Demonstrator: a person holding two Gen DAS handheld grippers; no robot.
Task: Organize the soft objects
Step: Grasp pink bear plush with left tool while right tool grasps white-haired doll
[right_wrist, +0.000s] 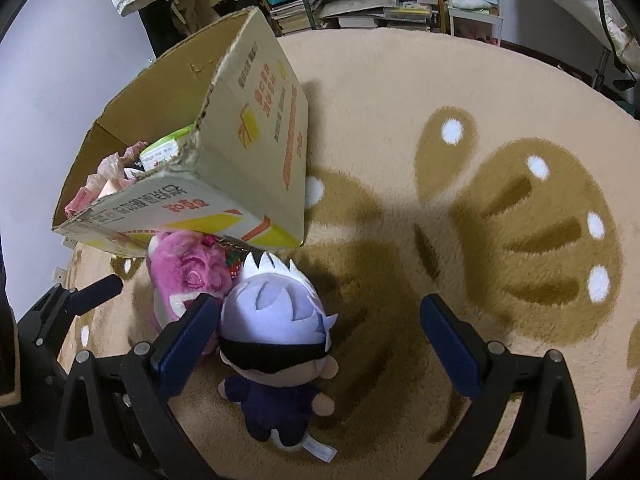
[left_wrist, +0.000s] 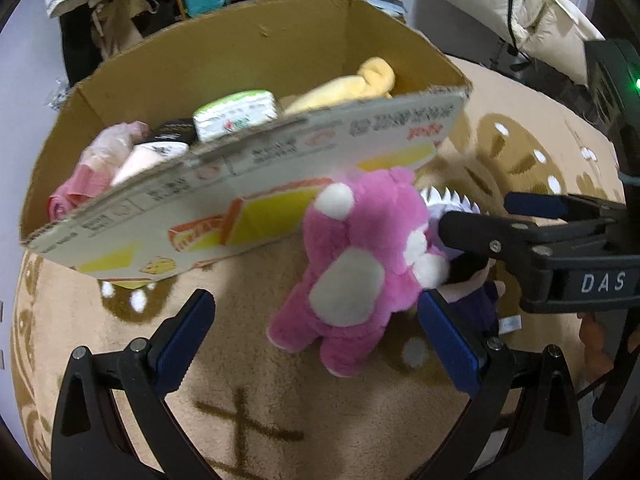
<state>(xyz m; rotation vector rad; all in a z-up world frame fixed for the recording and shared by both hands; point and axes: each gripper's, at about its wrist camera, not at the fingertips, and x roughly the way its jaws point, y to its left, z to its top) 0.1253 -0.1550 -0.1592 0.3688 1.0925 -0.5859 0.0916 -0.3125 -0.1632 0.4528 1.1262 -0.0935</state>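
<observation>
A pink plush bear [left_wrist: 352,272] lies on the tan rug against the front of a cardboard box [left_wrist: 256,184]. It also shows in the right wrist view [right_wrist: 184,280]. Beside it lies a plush doll [right_wrist: 276,344] with pale lilac hair, a black blindfold and a dark blue suit. My left gripper [left_wrist: 316,344] is open, just in front of the bear. My right gripper [right_wrist: 320,344] is open around the doll, its left finger between doll and bear. It shows from the side in the left wrist view [left_wrist: 472,216].
The box [right_wrist: 224,152] holds a yellow plush [left_wrist: 352,88], a green-and-white pack [left_wrist: 236,116] and pink soft items [left_wrist: 100,168]. The rug [right_wrist: 480,200] has brown paw patterns. Shelves with books [right_wrist: 368,4] and a padded white coat [left_wrist: 520,12] stand behind.
</observation>
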